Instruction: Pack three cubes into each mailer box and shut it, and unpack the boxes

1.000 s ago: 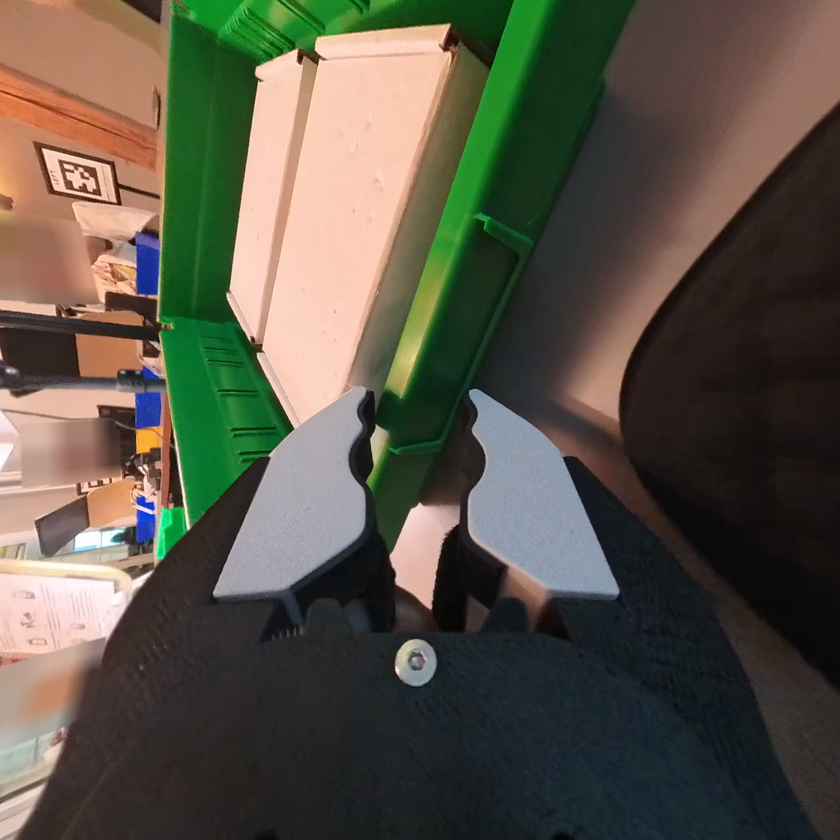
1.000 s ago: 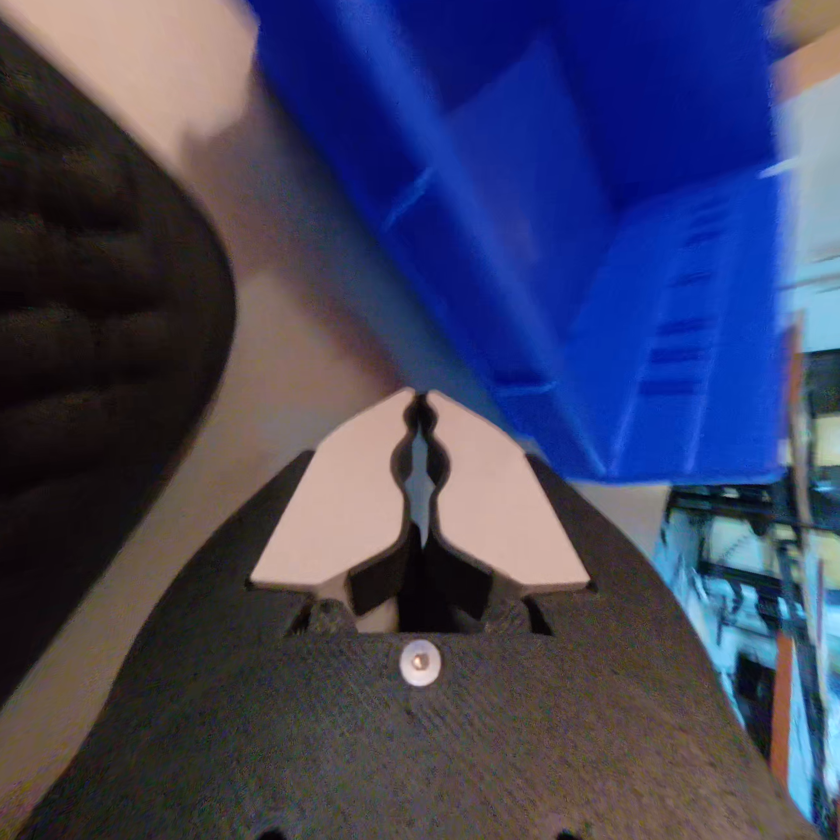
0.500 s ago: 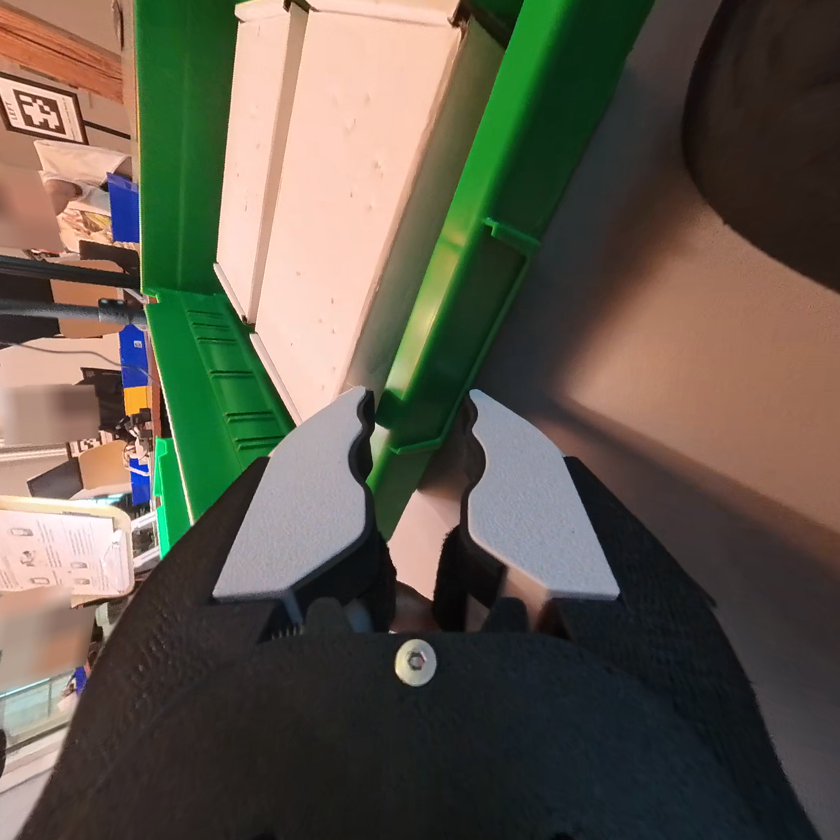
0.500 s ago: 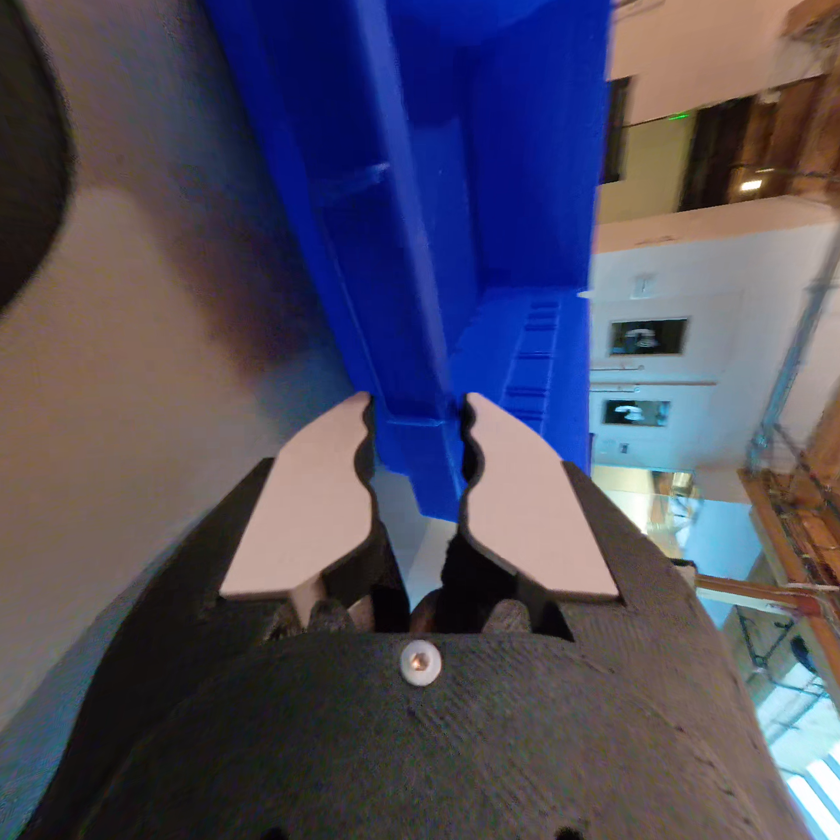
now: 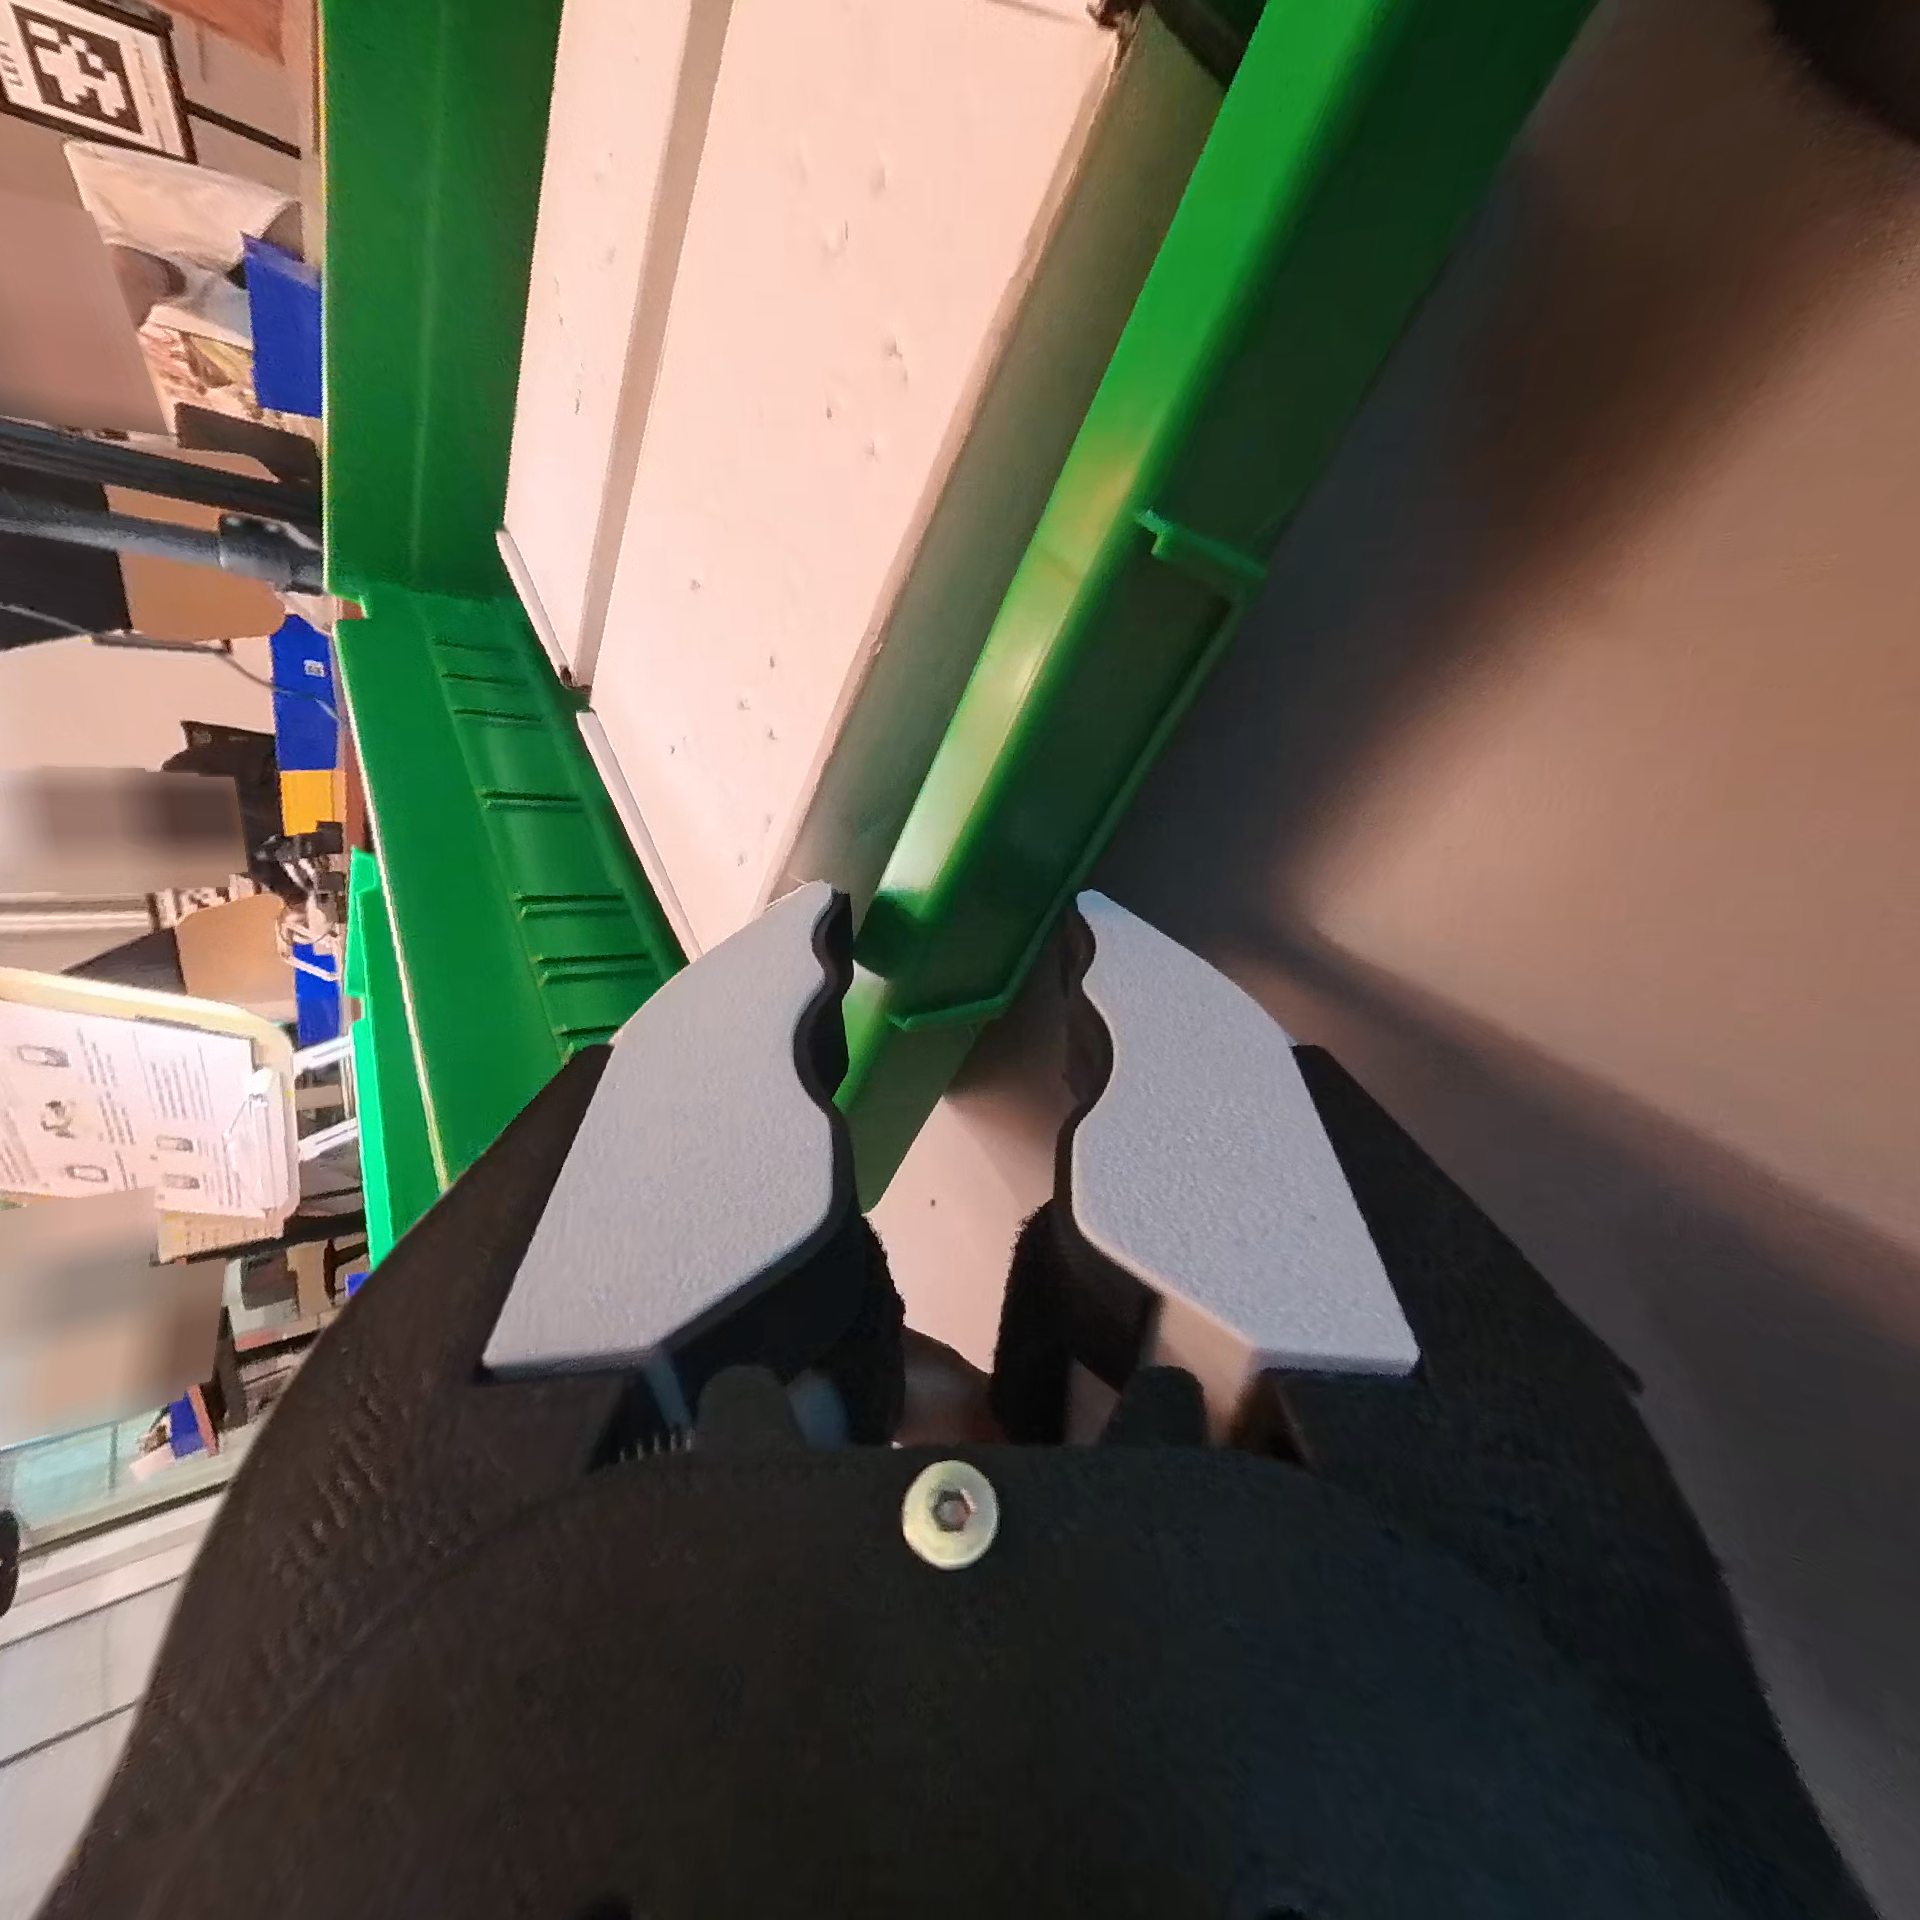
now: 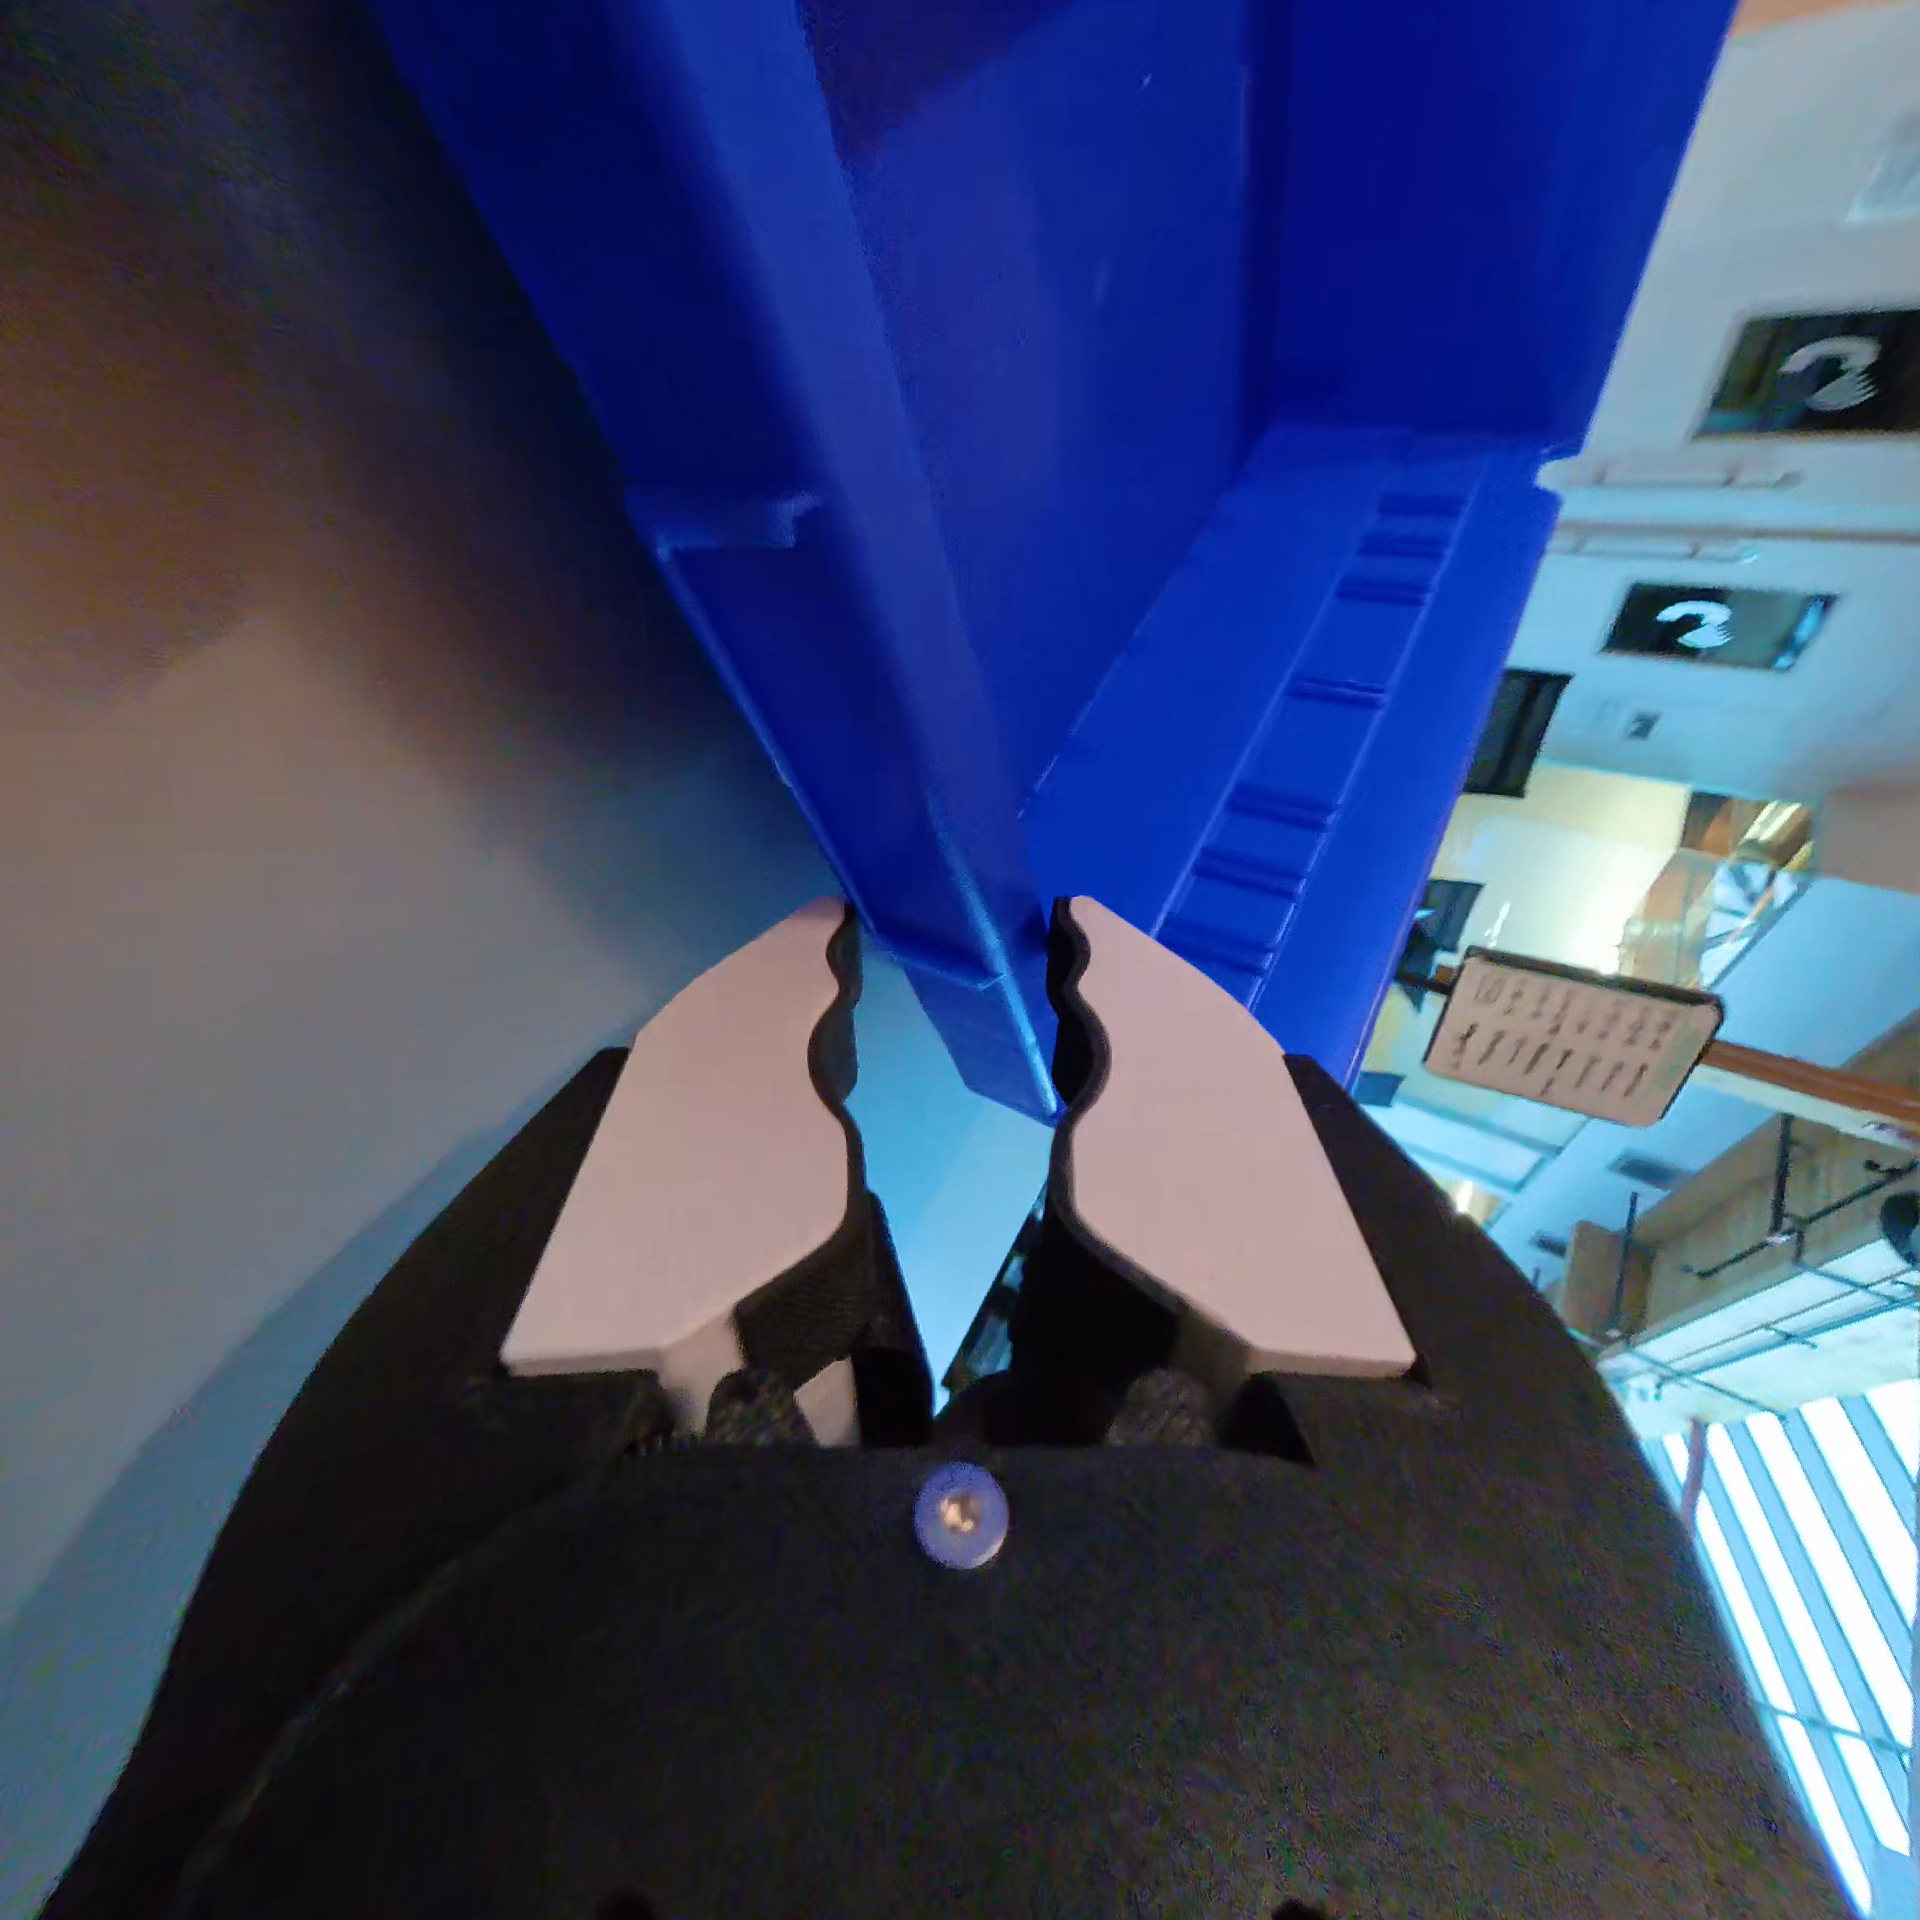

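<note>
The left hand-held gripper (image 5: 958, 920) has its two fingers on either side of the rim of a green bin (image 5: 1049, 748). One finger is on the inner side of the wall, the other on the outer side, and both seem to touch the plastic, so it grips the bin wall at the near corner. Straight ahead of this hand-held gripper, inside the bin, two white mailer boxes (image 5: 790, 436) lie side by side with their lids shut; the nearer one reaches almost to the inner fingertip. On the outer side of the wall, to the right of the fingers, runs the pale desk (image 5: 1558, 675) (part of it is in shadow). Far to the left of the hand-held gripper, beyond the bin, a square black-and-white marker (image 5: 88, 68) hangs on a wall and a printed sheet of paper (image 5: 125, 1122) stands lower down.

The right hand-held gripper (image 6: 951, 914) holds the rim of a blue bin (image 6: 831, 364) in the same way: the wall passes between the two fingers, and the right finger presses against it, while a narrow gap shows at the left finger lower down. The inside of this bin, ahead and to the right of the fingers, shows only blue plastic in the visible part. The desk (image 6: 312, 831) lies to the left of the fingers. No cubes can be seen in either view.
</note>
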`<control>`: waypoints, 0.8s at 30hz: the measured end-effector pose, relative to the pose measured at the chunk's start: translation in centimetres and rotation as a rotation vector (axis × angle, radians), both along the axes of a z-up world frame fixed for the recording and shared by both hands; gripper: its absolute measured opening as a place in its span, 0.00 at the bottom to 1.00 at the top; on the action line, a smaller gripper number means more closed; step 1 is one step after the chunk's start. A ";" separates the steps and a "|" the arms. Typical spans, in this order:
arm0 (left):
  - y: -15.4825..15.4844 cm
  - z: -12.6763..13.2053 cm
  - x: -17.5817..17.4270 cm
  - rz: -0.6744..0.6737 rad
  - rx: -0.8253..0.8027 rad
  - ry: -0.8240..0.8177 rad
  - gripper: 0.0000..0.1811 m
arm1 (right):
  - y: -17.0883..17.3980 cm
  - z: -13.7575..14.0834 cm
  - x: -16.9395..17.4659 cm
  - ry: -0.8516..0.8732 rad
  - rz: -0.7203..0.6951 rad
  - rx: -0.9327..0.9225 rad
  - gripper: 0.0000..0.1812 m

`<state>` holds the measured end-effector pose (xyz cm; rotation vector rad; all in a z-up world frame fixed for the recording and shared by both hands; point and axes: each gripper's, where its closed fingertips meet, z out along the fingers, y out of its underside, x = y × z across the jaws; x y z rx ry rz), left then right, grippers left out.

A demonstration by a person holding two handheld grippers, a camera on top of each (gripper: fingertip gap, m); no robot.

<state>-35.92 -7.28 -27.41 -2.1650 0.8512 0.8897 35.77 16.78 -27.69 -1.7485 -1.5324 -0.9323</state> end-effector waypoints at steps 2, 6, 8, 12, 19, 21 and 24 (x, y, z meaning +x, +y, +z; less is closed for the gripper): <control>-0.5 0.0 -0.3 0.008 0.022 -0.002 0.21 | -0.7 0.0 0.9 -0.014 -0.042 -0.046 0.19; -1.5 0.1 -0.9 -0.001 0.031 0.001 0.21 | -1.8 0.0 2.1 -0.033 -0.106 -0.109 0.19; -1.9 0.1 -1.1 -0.003 0.026 0.005 0.21 | -2.6 0.0 2.2 -0.021 -0.138 -0.149 0.19; -2.4 0.1 -1.4 0.003 0.037 0.003 0.21 | -4.3 0.0 2.3 0.005 -0.209 -0.239 0.19; -2.7 3.5 0.7 0.009 0.202 -0.303 0.31 | -5.9 2.2 -0.4 0.315 -0.106 -0.284 0.32; -2.5 7.9 0.6 0.047 0.423 -0.384 0.31 | -6.0 5.7 -3.7 0.548 0.050 -0.211 0.39; -2.3 11.8 0.2 0.169 0.591 -0.562 0.30 | -7.6 11.8 -10.7 0.962 0.411 -0.107 0.47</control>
